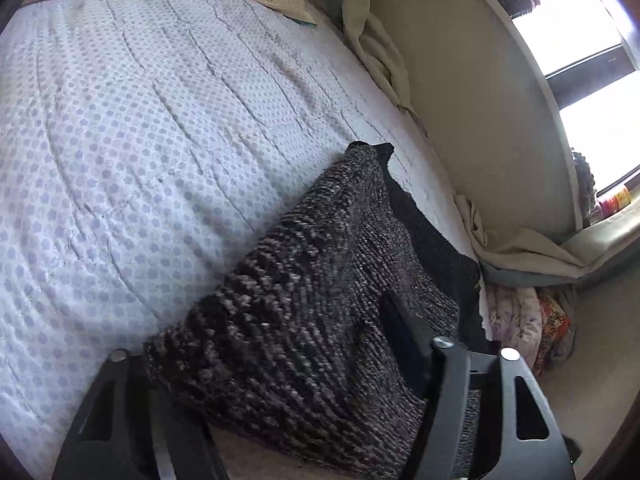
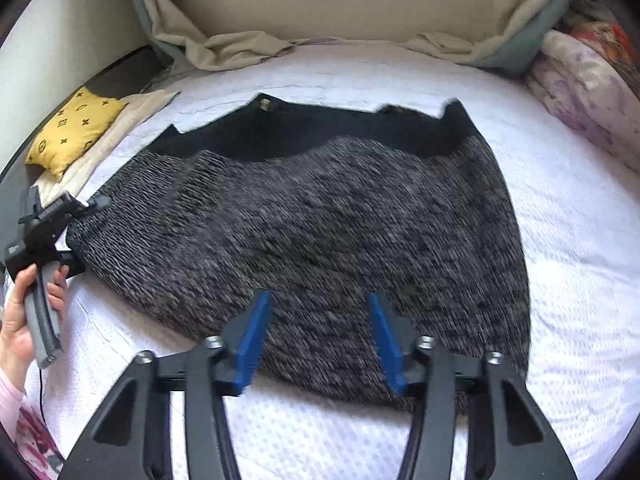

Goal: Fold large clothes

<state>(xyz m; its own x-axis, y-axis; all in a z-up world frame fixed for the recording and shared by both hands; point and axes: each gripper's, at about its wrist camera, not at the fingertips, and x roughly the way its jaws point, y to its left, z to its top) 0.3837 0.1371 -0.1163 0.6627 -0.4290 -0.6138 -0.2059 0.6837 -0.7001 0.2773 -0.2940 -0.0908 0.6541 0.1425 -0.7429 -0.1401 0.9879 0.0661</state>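
- two grippers work over one dark marled knit sweater (image 2: 320,216), which lies spread on the white quilted bedspread (image 2: 568,240), its black ribbed band (image 2: 320,136) toward the far edge of the bed and its near hem at the edge closest to the right wrist camera.
- right gripper (image 2: 318,340) hovers just above the near hem, blue pads (image 2: 252,340) spread wide, holding nothing.
- left gripper (image 2: 96,202), carried in the person's hand (image 2: 24,312), sits at the sweater's left edge; its tips look closed on the knit there, though the contact is small and blurred. from its own camera the fabric bunches between the black fingers (image 1: 404,332), which supports a grasp.
- yellow patterned cushion (image 2: 76,128) rests at the bed's far left corner; crumpled beige sheets (image 2: 224,50) lie along the far edge.
- judging by the chunky weave, the sweater is soft, heavy and limp: it will sag and stretch if lifted by one point, but should not slip from the pads.
- best holds are probably the two corners of one side, pinched through both layers.
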